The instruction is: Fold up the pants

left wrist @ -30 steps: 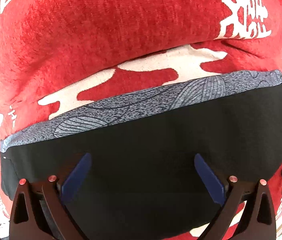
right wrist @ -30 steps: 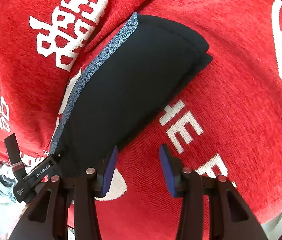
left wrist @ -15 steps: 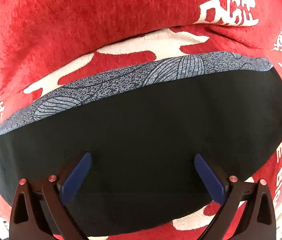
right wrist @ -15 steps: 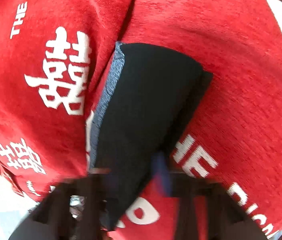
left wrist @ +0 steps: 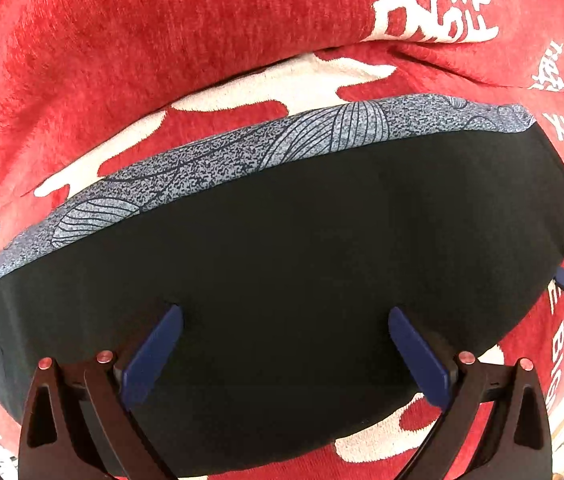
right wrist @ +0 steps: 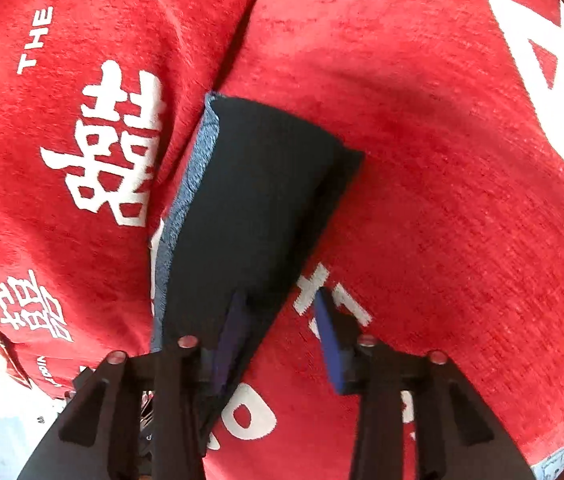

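step: pants (left wrist: 282, 280) folded on red blanket (left wrist: 162, 60), tidying
left gripper (left wrist: 282, 354): wide open, empty, hovering above
right gripper (right wrist: 278, 336): jaws opening, pants edge between, unpinched
next: judge fold done; withdraw

We got bright, even daylight on the red cover (left wrist: 162, 40), colours popping. Fisheye bent everything hard and left black vignette corners. The black pants (left wrist: 282, 260) read as a flat dark blob. Right wrist view was softer, its near finger (right wrist: 234, 332) smeared.
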### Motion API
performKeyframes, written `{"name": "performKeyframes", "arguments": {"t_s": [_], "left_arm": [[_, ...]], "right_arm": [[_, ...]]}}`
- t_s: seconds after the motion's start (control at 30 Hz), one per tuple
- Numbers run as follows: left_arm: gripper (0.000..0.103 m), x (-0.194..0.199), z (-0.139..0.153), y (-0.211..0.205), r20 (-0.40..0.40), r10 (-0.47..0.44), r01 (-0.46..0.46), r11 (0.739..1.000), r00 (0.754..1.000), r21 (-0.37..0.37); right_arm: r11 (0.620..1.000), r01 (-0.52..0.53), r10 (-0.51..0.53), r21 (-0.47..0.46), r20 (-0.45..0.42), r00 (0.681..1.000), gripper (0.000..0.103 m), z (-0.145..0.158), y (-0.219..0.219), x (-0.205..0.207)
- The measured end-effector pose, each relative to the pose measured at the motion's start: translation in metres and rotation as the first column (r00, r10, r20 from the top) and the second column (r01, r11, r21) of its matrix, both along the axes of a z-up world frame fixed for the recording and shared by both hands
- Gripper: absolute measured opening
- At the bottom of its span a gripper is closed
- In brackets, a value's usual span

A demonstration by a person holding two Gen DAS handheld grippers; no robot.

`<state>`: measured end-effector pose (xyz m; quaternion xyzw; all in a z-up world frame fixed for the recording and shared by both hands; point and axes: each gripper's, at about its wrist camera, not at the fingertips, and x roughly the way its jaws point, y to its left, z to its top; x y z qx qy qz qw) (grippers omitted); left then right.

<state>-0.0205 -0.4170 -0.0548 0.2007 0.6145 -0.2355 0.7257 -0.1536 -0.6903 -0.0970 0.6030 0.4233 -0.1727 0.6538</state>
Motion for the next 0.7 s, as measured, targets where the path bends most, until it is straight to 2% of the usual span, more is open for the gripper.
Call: {"name": "performKeyframes", "arguments": {"t_s": [0.13, 0.27, 0.33, 0.4, 0.47, 0.5, 0.53, 0.57, 0.63, 0.7], "left_arm": [[0.103, -0.001, -0.002, 0.004, 0.000, 0.004, -0.004, 1.000, 1.000, 0.003], [0.103, 0.000, -0.001, -0.001, 0.002, 0.004, -0.004, 1.000, 1.000, -0.004], [0.103, 0.001, 0.000, 0.001, 0.006, 0.002, -0.002, 1.000, 1.000, -0.009], [0.103, 0.001, -0.002, 0.002, 0.008, -0.001, 0.001, 1.000, 1.000, -0.013], [0.103, 0.003, -0.005, 0.001, -0.001, -0.004, 0.004, 1.000, 1.000, -0.012], [0.103, 0.005, -0.003, 0.001, -0.015, 0.002, -0.002, 1.000, 1.000, -0.010], [0.102, 0.009, 0.000, 0.000, -0.022, 0.013, -0.014, 1.000, 1.000, -0.016], [0.099, 0.014, 0.008, 0.001, -0.006, 0.044, -0.044, 0.998, 0.999, -0.038], [0.098, 0.026, 0.021, -0.004, 0.042, 0.094, -0.091, 0.993, 0.995, -0.071], [0.098, 0.039, 0.027, -0.011, 0.084, 0.147, -0.139, 0.986, 0.986, -0.090]], "right_arm": [[1.000, 0.014, -0.014, 0.017, 0.021, 1.000, 0.044, -0.006, -0.006, 0.004], [0.999, 0.038, -0.041, 0.033, 0.085, 0.996, 0.045, -0.013, -0.011, 0.008], [0.999, 0.043, -0.046, 0.030, 0.130, 0.990, 0.051, -0.016, -0.013, 0.014], [0.998, 0.053, -0.056, 0.024, 0.180, 0.982, 0.061, -0.018, -0.016, 0.021], [0.998, 0.058, -0.061, 0.025, 0.195, 0.979, 0.061, -0.018, -0.018, 0.031], [0.998, 0.055, -0.061, 0.035, 0.195, 0.979, 0.056, -0.018, -0.019, 0.033], [0.997, 0.052, -0.061, 0.052, 0.189, 0.980, 0.046, -0.018, -0.019, 0.037], [0.996, 0.050, -0.061, 0.070, 0.174, 0.983, 0.015, -0.018, -0.019, 0.041], [0.996, 0.047, -0.060, 0.073, 0.189, 0.980, 0.016, -0.011, -0.017, 0.043], [1.000, 0.011, -0.016, 0.025, 0.216, 0.976, 0.016, 0.005, -0.013, 0.045]]}}
